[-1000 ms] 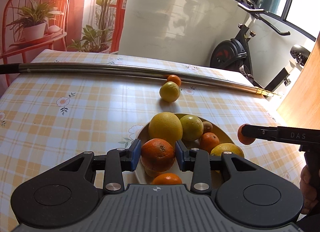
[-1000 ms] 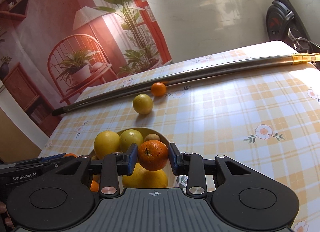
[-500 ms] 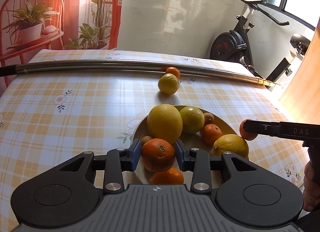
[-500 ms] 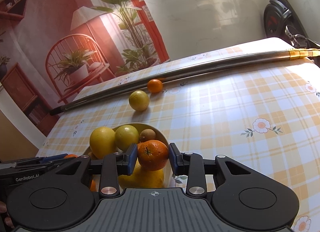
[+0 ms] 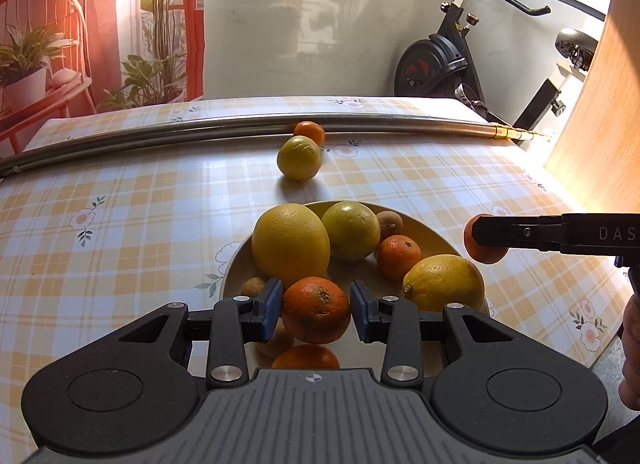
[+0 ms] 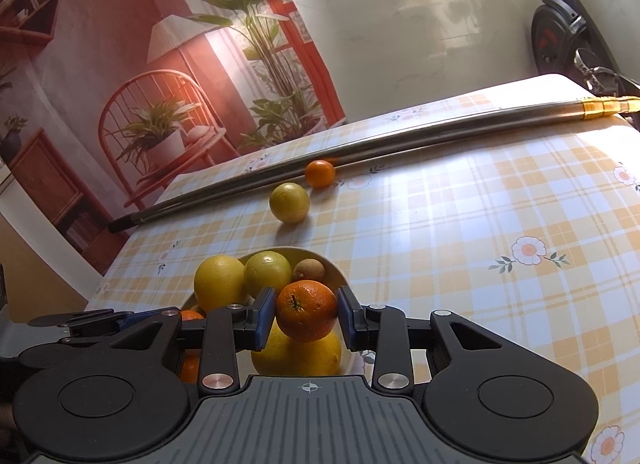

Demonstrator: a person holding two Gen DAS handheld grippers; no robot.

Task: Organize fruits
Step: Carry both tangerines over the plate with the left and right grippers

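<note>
Taking the bowl (image 5: 436,240) as the landmark and reading from its left side across: the left gripper (image 5: 316,310) hangs over the bowl's near-left part, clamped on an orange (image 5: 316,310) with both pads pressed to its sides. Directly under it lie a large yellow citrus (image 5: 290,244), a green-yellow citrus (image 5: 351,230) and a lemon (image 5: 444,284); bare bowl floor shows between the lemon and the big citrus.

At the bowl's right rim, the right gripper (image 6: 307,316) is likewise clamped on a second orange (image 6: 307,316), held just above the lemon.

Both loads sit straight over the bowl, so the coming move looks like a short descent, not a reach; neither hand seems nearer.

Beyond the bowl's far side, a loose lime-yellow fruit (image 5: 299,158) and a small tangerine (image 5: 309,132) rest on the worktop (image 5: 120,204), the tangerine touching a metal pole (image 5: 160,134).
</note>
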